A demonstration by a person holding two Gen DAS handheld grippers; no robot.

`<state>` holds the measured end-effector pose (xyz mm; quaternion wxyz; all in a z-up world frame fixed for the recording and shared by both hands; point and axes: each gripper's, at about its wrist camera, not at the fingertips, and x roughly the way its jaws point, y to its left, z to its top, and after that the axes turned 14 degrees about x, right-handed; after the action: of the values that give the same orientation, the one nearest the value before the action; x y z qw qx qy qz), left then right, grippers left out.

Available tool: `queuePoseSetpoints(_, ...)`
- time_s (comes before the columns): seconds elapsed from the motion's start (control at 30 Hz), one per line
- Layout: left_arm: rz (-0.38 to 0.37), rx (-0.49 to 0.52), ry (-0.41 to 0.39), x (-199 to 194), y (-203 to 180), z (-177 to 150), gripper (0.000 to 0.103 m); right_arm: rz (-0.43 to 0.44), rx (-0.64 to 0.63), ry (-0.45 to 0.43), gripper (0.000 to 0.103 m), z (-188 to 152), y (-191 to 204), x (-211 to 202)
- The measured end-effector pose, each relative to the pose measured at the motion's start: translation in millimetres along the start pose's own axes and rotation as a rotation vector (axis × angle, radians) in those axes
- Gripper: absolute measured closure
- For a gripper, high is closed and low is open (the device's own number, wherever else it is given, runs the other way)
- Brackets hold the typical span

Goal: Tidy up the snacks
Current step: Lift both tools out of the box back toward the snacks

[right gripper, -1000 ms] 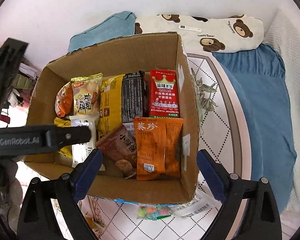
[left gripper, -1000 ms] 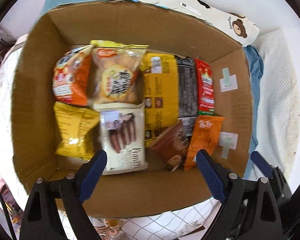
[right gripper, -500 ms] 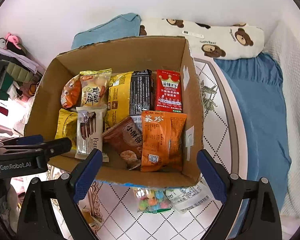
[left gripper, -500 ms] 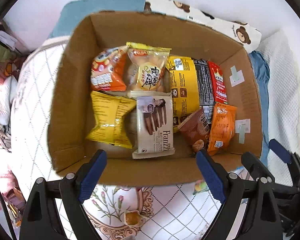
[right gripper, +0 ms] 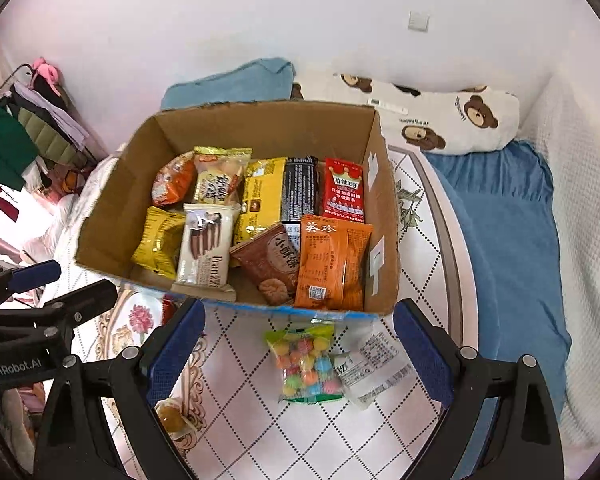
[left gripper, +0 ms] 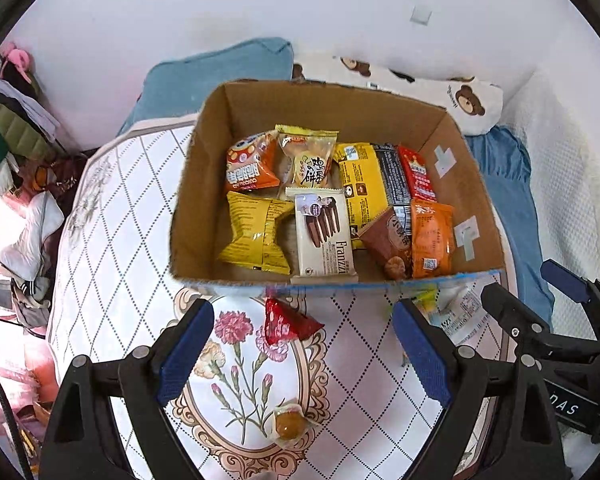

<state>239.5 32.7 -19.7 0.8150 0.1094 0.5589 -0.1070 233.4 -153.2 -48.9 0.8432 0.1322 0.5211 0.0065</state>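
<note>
My left gripper (left gripper: 302, 344) and right gripper (right gripper: 298, 346) both hover above the bed's quilted cover (right gripper: 420, 264) with jaws spread wide and nothing between them. The cardboard box (right gripper: 112, 216) sits on the cover ahead of me, packed with snacks: a Franzzi wafer pack (left gripper: 324, 232), a yellow pouch (left gripper: 256, 232), an orange packet (right gripper: 332, 260) and a red packet (right gripper: 343, 192) among them. Outside the box, a bag of coloured candy balls (right gripper: 306, 364) lies just before its near wall, touching a clear printed wrapper (right gripper: 374, 364). A red triangular packet (left gripper: 286, 322) and what looks like a small wrapped sweet (left gripper: 290, 424) lie on the cover too.
</note>
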Motion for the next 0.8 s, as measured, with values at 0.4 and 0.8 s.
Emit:
queuePoseSetpoints(0.4,0.074,-0.028,-0.140,-50.4,4.7,-41.1,0.012,0.094,0.078,-0.078,0.006,-40.2,-5.4,-56.1)
queuePoseSetpoints(0.8,0.137,-0.085,0.054,24.4,16.9,-98.5,0.012,0.019,0.124,0.111,0.006,-105.1,-49.5,26.5)
